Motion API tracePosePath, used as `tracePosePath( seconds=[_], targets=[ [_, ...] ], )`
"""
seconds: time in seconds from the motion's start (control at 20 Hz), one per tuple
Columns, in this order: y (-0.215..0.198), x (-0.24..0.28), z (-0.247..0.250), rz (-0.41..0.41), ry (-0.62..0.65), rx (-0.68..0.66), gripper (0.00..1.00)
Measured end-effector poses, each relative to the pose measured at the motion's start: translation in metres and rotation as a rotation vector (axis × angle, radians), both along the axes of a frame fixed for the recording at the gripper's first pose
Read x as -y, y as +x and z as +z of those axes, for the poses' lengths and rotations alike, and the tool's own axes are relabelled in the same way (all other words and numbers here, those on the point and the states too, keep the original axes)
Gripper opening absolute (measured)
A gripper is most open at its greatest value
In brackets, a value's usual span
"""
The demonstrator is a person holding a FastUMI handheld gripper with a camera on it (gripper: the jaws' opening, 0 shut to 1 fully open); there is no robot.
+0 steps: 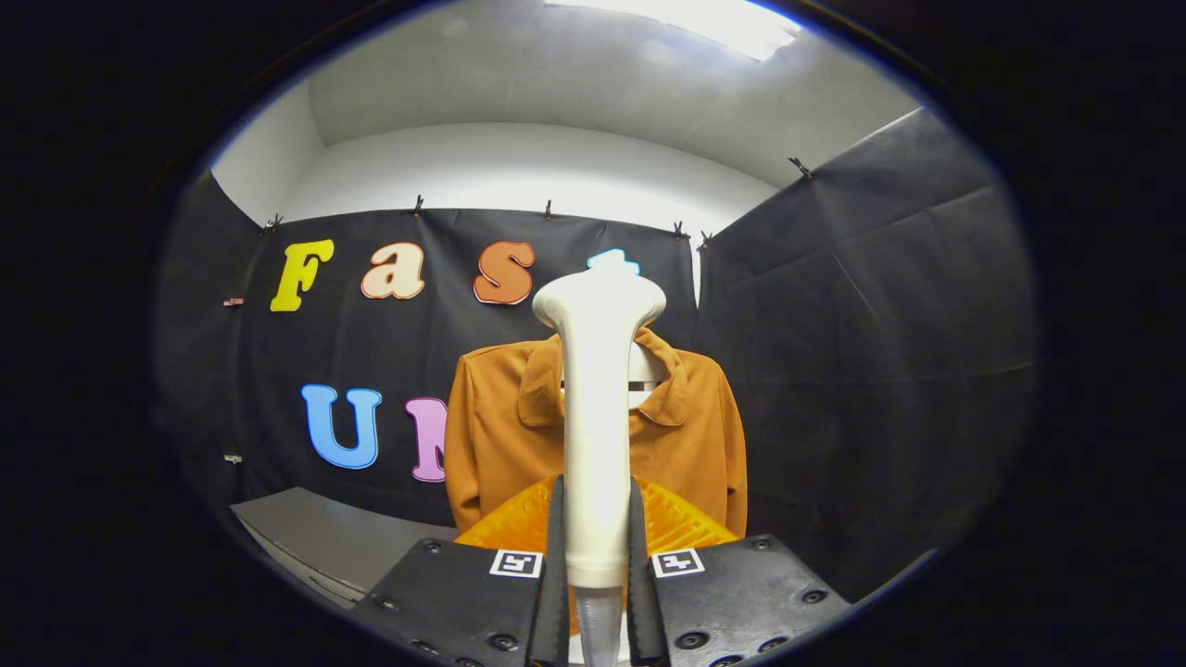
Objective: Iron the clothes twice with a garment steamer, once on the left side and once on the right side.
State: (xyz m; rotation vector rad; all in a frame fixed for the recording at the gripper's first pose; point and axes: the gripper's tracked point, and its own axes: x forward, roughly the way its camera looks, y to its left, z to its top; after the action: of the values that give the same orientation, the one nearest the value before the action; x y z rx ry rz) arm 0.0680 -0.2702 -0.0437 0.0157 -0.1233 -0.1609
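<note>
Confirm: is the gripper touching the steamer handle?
Touching. The gripper view shows the gripper with both fingers pressed against the white steamer handle, no gap either side.

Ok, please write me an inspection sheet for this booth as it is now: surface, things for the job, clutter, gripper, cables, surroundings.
Surface: a grey table shows low beside the fingers, below the black cloth.
Job's things: a white garment steamer stands upright between the fingers, its head raised in front of the collar; an orange shirt hangs beyond it, facing the camera.
Clutter: nothing seen.
Gripper: the gripper is shut on the steamer's handle, both fingers pressing its sides.
Cables: nothing seen.
Surroundings: black cloth wall clipped up behind and beside the shirt, a white wall above it, and a bright ceiling light.
</note>
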Motion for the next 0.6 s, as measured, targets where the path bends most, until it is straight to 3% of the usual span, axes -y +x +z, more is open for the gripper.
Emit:
tracePosePath(
  seconds=[0.6],
  targets=[
    [0.058,0.049,-0.058,0.039,0.025,-0.07,0.28]
  ],
)
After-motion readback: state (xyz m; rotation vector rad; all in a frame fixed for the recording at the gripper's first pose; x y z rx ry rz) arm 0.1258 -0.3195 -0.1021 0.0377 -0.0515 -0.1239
